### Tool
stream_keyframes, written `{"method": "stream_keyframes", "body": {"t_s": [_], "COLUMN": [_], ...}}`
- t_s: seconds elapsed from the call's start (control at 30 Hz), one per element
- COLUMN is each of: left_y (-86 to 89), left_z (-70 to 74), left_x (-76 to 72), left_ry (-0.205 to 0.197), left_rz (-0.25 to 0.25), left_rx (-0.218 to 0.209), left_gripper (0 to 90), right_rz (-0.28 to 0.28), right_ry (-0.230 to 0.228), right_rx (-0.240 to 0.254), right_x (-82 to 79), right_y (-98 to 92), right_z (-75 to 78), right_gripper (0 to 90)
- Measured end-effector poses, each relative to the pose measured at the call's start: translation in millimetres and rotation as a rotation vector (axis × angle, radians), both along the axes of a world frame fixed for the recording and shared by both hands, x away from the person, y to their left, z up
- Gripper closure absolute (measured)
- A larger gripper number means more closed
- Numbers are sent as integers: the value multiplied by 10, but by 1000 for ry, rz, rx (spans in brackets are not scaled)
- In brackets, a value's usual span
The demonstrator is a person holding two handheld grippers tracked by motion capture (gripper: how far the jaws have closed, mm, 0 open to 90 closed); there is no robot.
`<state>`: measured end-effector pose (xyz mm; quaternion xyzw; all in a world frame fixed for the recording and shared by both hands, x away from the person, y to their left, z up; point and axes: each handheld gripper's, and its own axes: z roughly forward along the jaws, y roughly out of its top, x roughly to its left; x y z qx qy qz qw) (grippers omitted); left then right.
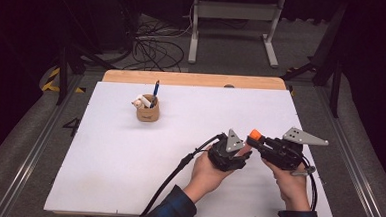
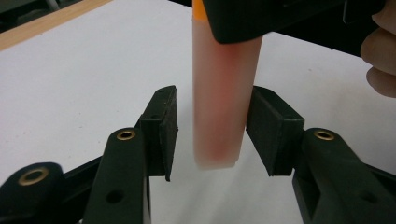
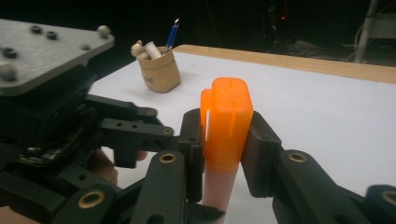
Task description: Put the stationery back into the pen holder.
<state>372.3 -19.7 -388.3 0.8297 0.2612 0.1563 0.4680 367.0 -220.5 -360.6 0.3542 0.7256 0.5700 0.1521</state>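
my right gripper [image 3: 223, 154] is clenched on the orange cap [image 3: 227, 122] of a marker, whose pale body [image 2: 223, 98] hangs between the released pads of my left gripper [image 2: 212, 135]. i judge the cap is not yet off. the cup [image 1: 148, 109] waits far on the bench [image 1: 103, 154].

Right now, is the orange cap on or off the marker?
On. The orange cap sits on the pale marker barrel, clamped in the right claw; the left claw straddles the barrel without touching.
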Motion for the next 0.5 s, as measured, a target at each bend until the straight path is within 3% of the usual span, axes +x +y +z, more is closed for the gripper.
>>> {"method": "stream_keyframes", "body": {"t_s": [0.17, 0.5], "left_y": [7, 4], "left_z": [-12, 14], "left_x": [11, -4], "left_ry": [14, -22], "left_rz": [-16, 15], "left_rx": [1, -13], "left_gripper": [598, 647], "right_rz": [26, -26], "right_ry": [-25, -53], "right_rx": [-56, -34], "right_x": [-27, -51], "right_y": [88, 114], "right_z": [24, 45], "right_gripper": [726, 724]}}
